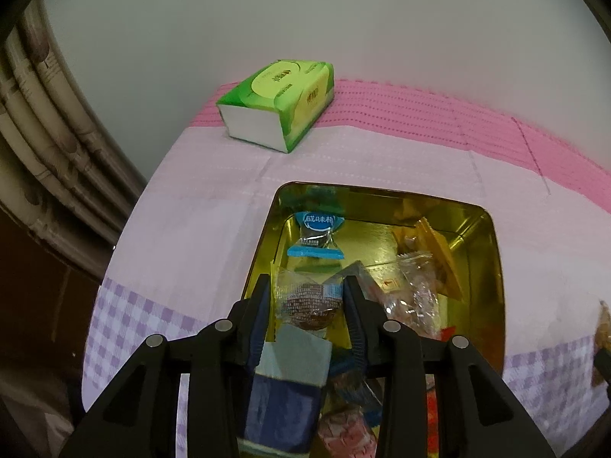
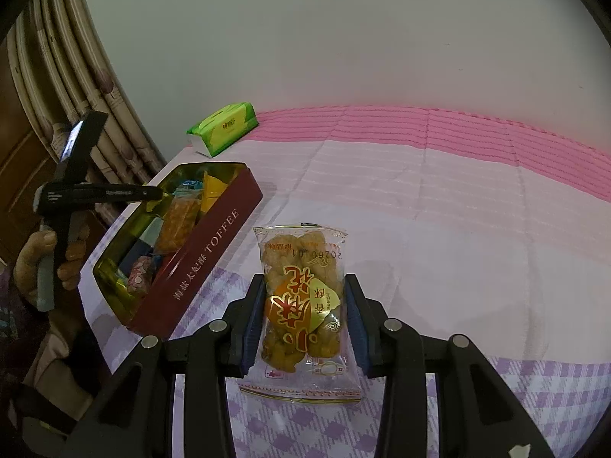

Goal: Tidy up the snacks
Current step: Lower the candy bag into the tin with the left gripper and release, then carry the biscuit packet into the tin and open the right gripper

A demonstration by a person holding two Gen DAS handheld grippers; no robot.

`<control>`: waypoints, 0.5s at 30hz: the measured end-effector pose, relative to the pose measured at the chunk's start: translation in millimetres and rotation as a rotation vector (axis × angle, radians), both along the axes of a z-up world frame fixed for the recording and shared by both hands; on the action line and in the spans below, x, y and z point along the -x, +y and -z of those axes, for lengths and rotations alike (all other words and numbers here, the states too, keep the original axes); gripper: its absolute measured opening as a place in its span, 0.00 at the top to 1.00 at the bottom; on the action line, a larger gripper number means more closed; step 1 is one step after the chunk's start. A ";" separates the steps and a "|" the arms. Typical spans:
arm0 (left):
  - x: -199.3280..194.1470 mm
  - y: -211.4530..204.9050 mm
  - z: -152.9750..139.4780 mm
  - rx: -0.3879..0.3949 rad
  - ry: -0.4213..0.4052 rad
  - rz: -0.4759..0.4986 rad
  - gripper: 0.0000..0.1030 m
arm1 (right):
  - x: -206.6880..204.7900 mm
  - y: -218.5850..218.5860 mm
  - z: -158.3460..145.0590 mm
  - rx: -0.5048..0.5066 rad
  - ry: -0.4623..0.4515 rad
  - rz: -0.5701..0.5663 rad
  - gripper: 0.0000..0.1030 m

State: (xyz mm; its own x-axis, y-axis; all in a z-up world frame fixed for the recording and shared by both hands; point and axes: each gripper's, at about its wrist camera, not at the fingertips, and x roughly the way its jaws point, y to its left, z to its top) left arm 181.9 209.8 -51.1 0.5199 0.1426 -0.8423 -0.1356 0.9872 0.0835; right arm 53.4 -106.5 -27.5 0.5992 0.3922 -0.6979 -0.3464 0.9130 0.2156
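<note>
My left gripper (image 1: 305, 297) hangs over the tin (image 1: 492, 267), jaws pinching a clear-wrapped snack (image 1: 307, 301). Right gripper (image 2: 305, 320) clamps the orange pack (image 2: 301, 297) just above the bed (image 2: 439, 229). Slippery wrappers might slide out before reaching the tin.

My right gripper (image 2: 305, 305) has both fingers against the sides of the fried-snack packet (image 2: 301, 305), lying flat on the tablecloth (image 2: 439, 229) near its front edge. Red toffee tin (image 2: 206, 244) sits left, open, full of wrapped snacks; my left gripper (image 2: 152, 192) reaches over it. Green tissue pack (image 2: 223, 128) at back-left corner.
</note>
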 end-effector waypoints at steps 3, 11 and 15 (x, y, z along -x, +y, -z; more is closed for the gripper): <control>-5.2 0.6 5.0 -0.001 0.006 -0.002 0.62 | 0.0 2.4 -0.7 0.000 0.000 -0.004 0.64; -14.9 2.3 14.6 -0.014 0.022 -0.009 0.60 | -0.2 5.6 -0.9 -0.004 0.006 -0.006 0.64; -18.0 2.6 18.5 -0.033 0.032 -0.008 0.58 | 0.3 9.9 -4.7 -0.007 0.001 -0.015 0.64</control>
State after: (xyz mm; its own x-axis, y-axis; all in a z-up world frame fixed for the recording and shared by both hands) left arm 199.9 212.4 -69.6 0.4919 0.1742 -0.8531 -0.1401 0.9828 0.1199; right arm 53.0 -96.6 -22.7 0.5927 0.4060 -0.6956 -0.3599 0.9061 0.2222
